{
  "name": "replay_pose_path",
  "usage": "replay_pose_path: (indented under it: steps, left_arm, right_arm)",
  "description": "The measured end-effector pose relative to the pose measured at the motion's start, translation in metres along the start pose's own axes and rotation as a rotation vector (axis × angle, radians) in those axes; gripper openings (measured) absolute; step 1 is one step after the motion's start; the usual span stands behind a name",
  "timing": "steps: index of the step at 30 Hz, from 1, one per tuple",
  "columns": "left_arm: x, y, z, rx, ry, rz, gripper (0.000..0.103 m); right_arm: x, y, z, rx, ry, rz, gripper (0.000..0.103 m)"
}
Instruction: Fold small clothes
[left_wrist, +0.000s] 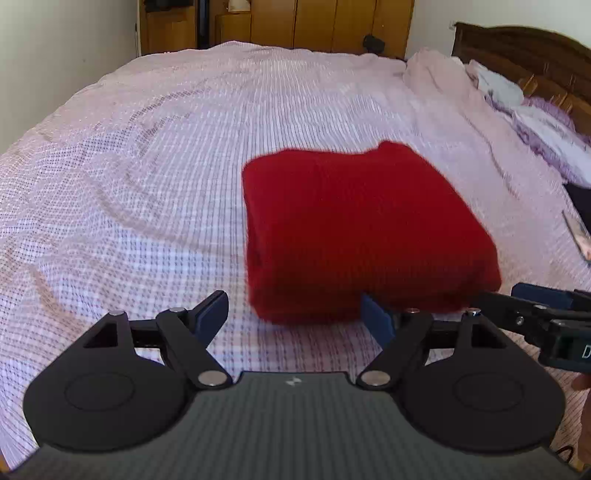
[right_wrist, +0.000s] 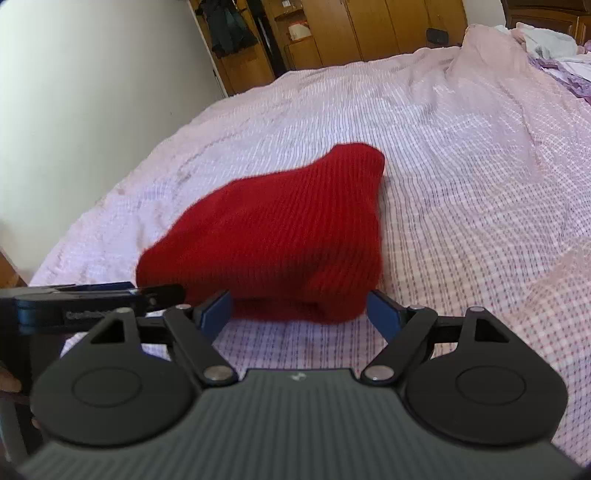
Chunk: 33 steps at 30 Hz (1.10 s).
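Left wrist view
Bed: a pink-and-white checked bedspread is spread over the whole bed, carrying everything seen.
Garment: a red knitted garment is laid folded into a thick rectangular bundle, nearer the bed's near edge than its far edge.
Left gripper: the left gripper is held released, jaws wide apart; nothing is pressed between the blue pads. The pad on the right of the picture is seen just at the bundle's near edge; contact cannot be told.
Right gripper: its black body and blue pads are seen entering from the right, beside the bundle's near right corner.
Bedding: crumpled pale and purple bedding is piled at the headboard end.
Containers: wooden wardrobes are seen shut beyond the far edge; contents cannot be told.

Right wrist view
Garment: the same red bundle is seen resting on the bedspread, its near edge lying between the pads.
Right gripper: the right gripper is held released; the pads stand either side of the bundle's near edge without pinching it.
Left gripper: its arm is seen at the left, by the bundle's near left corner.
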<state>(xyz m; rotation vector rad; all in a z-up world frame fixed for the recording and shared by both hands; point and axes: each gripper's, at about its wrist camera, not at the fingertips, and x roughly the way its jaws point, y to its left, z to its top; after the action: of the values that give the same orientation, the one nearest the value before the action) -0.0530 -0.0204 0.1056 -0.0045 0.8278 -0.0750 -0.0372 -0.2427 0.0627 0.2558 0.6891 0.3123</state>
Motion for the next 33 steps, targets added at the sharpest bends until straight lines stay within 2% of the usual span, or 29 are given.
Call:
replay_pose_path:
  steps: [9,15,33]
  left_arm:
    - [0.031,-0.009,-0.024,-0.023,0.073,0.054,0.086]
    - [0.042,-0.012,-0.03,-0.039,0.101,0.073,0.086]
    - [0.049,-0.026,-0.033,-0.022,0.1,0.087,0.089]
  right_arm:
    - [0.015,0.002,-0.024,-0.031,0.044,-0.131,0.082]
    - [0.027,0.0,-0.029,-0.002,0.079,-0.135,0.082]
    - [0.034,-0.002,-0.033,0.006,0.095,-0.148,0.082]
